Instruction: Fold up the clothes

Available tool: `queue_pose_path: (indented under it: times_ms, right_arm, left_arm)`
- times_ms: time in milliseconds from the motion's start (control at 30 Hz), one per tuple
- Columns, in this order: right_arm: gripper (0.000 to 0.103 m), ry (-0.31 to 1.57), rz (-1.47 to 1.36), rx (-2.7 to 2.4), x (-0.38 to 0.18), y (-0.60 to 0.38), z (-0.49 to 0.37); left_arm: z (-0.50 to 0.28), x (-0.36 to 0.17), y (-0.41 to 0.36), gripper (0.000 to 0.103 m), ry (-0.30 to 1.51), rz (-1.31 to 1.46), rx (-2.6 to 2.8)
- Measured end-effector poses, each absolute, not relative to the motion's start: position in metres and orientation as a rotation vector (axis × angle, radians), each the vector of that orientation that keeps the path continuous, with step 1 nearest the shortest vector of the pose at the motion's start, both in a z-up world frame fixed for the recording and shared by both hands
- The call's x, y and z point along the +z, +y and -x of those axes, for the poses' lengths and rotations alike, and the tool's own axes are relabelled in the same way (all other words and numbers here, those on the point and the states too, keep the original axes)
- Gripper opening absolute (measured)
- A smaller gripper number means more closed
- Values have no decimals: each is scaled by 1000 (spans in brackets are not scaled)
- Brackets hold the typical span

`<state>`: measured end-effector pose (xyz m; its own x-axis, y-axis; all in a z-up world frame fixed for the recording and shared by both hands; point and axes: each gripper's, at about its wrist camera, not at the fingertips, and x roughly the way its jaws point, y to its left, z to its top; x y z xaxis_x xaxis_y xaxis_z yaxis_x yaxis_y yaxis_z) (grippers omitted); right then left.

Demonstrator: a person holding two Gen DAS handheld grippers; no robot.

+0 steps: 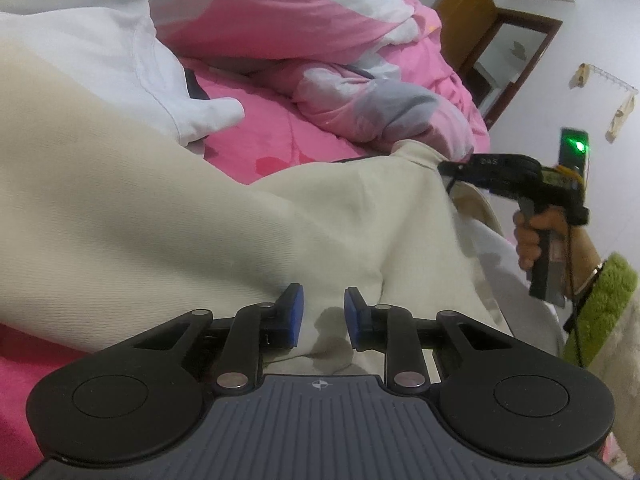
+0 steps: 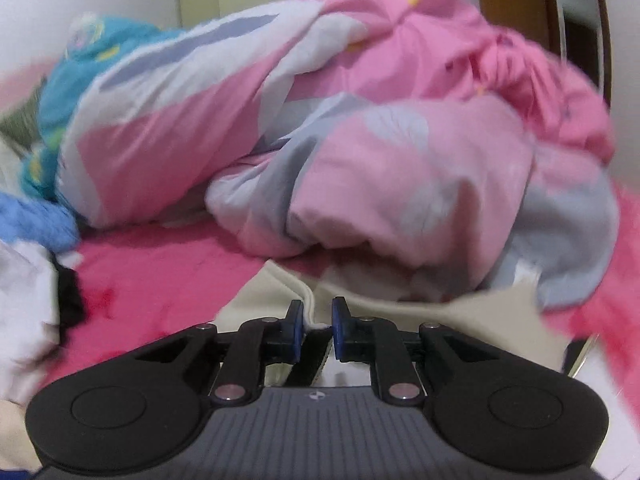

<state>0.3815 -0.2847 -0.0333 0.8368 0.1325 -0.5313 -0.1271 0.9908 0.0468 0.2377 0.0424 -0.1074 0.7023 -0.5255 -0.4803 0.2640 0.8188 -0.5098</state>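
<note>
A cream garment [image 1: 168, 216] lies spread across the pink bed. My left gripper [image 1: 323, 316] sits low over its near edge with a narrow gap between the blue pads, and cream cloth lies between them. My right gripper [image 1: 450, 170] shows at the right of the left wrist view, pinching the garment's far corner. In the right wrist view my right gripper [image 2: 317, 330] is nearly closed on a cream hem [image 2: 308, 304] with a dark strip inside. A white garment [image 1: 100, 56] lies at the upper left.
A rumpled pink, white and grey quilt [image 2: 360, 140] is piled at the back of the pink bedsheet [image 2: 160, 272]. Blue cloth [image 2: 36, 220] and white clothes [image 2: 24, 304] lie at the left. A wooden door frame [image 1: 500, 40] and white wall stand at the right.
</note>
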Motion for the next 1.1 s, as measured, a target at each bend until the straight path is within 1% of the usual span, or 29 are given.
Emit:
queue_pose_path:
  times_ms: [100, 200, 300, 333, 400, 600, 667, 733, 833, 900, 933, 1000, 1033, 1067, 1100]
  right_arm:
    - [16, 531, 174, 101, -40, -260, -385]
    - [17, 534, 360, 47, -64, -236, -394]
    - [23, 607, 487, 20, -106, -222, -412]
    - [26, 583, 500, 11, -110, -221, -411]
    - [29, 572, 441, -2, -102, -228, -412]
    - [29, 511, 106, -51, -32, -284, -388]
    - [29, 542, 52, 41, -15, -291, -372]
    - [29, 624, 31, 183, -12, -286, -353]
    - [29, 753, 45, 356, -23, -273, -326]
    - [26, 900, 68, 333, -53, -269, -326]
    - [14, 904, 42, 303, -55, -276, -328]
    - [7, 911, -9, 245, -59, -288, -332]
    - [6, 913, -35, 214, -60, -295, -334]
    - [10, 889, -61, 161, -47, -300, -329]
    - [10, 863, -51, 131, -34, -305, -317]
  left_arm:
    - [-237, -108, 41, 25, 657, 412, -450]
    - [-237, -108, 40, 25, 654, 401, -449]
    - [-238, -108, 41, 25, 653, 401, -450]
    - [-238, -108, 41, 25, 653, 401, -451]
    - [-238, -108, 41, 25, 653, 400, -450]
    - [-237, -108, 40, 25, 653, 398, -449]
    - [-237, -108, 41, 25, 653, 399, -448]
    - [-236, -108, 41, 25, 653, 401, -448]
    - [-236, -108, 42, 25, 653, 405, -448]
    - [-236, -109, 42, 25, 654, 409, -450]
    - [-236, -109, 43, 25, 654, 412, -451]
    - [-237, -110, 44, 25, 654, 422, -454]
    - [-237, -110, 45, 25, 654, 428, -456]
    - [-238, -110, 45, 25, 655, 433, -457]
    - [-238, -110, 46, 25, 657, 437, -458]
